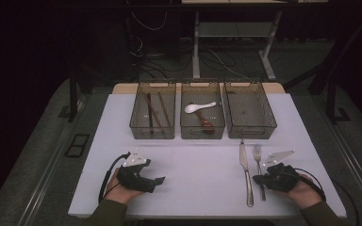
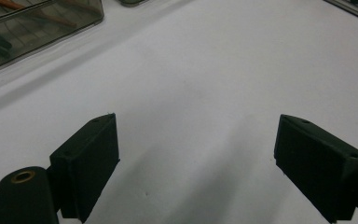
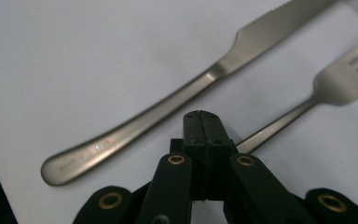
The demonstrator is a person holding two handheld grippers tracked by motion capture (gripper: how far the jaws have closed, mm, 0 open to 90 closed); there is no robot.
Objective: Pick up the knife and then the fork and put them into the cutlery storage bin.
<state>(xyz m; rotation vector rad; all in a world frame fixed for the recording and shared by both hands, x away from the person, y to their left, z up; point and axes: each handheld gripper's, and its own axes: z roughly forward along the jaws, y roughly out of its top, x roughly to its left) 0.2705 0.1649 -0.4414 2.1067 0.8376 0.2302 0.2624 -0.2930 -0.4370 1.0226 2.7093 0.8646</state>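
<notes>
A: White tabletop (image 1: 198, 183), dark room behind, three smoky clear plastic bins (image 1: 201, 117) at the far edge. What's in hand?

B: Cutlery sorting, looks like. Right gripper (image 1: 259, 179) sits with jaws pressed together, nothing between them. Just ahead of its tip lies the slim steel fork (image 1: 259, 170), and just past that the long steel table knife (image 1: 246, 172).

A: Fork touching the gripper?

B: In the right gripper view the fork handle (image 3: 279, 123) runs close under the closed tip; can't tell contact. Knife (image 3: 177, 100) lies beside it, apart, blade pointing away.

A: Left side?

B: Left gripper (image 1: 156, 181) rests on the table, jaws spread wide, holding nothing; bare white surface between them in the left gripper view (image 2: 196, 154).

A: Step?

B: I'd judge it's the start of a pick: both pieces are not yet lifted. Next move calls for opening the right jaws, straddling the thin fork handle, and closing low, since it lies flat and may slip.

A: Bins?

B: Far ahead of both grippers. Chopsticks (image 1: 156, 113) in one, white spoon (image 1: 199, 107) in the middle, the third looks empty.
</notes>
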